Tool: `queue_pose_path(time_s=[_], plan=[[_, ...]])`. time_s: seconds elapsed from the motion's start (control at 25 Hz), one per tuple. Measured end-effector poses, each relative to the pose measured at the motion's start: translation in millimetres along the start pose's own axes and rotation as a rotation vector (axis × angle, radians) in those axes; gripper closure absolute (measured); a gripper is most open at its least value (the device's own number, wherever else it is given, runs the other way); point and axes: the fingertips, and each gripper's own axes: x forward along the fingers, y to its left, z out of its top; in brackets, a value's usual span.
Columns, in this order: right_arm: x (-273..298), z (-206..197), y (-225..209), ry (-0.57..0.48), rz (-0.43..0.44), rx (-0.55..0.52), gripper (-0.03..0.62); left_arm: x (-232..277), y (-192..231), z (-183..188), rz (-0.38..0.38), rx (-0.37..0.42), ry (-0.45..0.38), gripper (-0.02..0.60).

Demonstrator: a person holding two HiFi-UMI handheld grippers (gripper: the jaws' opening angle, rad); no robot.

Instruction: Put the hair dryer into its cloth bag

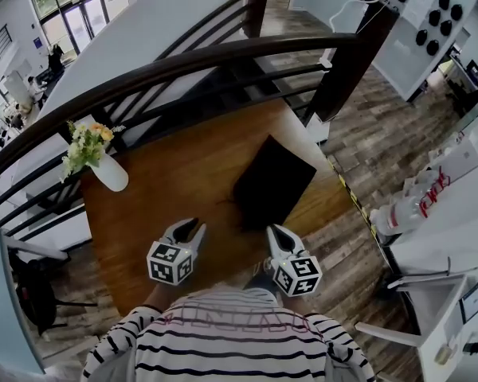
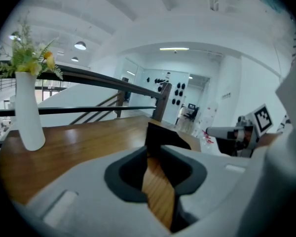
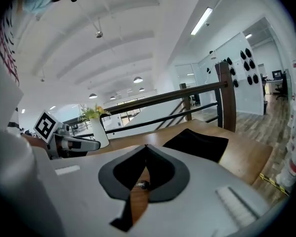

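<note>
- Your left gripper hovers close in front of you, fingers a little apart, nothing between them.
- Your right gripper, alongside, has its fingers pressed together, empty.

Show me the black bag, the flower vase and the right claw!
black bag (image 1: 272, 180), head view, middle of its flat cloth.
flower vase (image 1: 109, 173), head view, its white body.
right claw (image 1: 273, 231), head view, its closed tips.
</note>
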Motion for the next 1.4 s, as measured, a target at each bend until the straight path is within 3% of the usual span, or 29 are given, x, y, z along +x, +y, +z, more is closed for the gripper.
queue_pose_path(time_s=[0.2, 0.92, 1.4], plan=[[2.7, -2.3, 12.4, 0.006, 0.035, -0.008, 0.594, -7.4, 1.0, 2.8, 0.011, 0.007, -0.035, 0.577], [21.5, -7.6, 18.3, 0.070, 0.093, -0.058, 0.594, -12.1, 9.0, -18.4, 0.047, -0.075, -0.021, 0.580], [24.6, -9.6, 18.9, 0.086, 0.086, -0.073, 0.594, -13.2, 10.3, -22.4, 0.036, -0.085, -0.016, 0.580]])
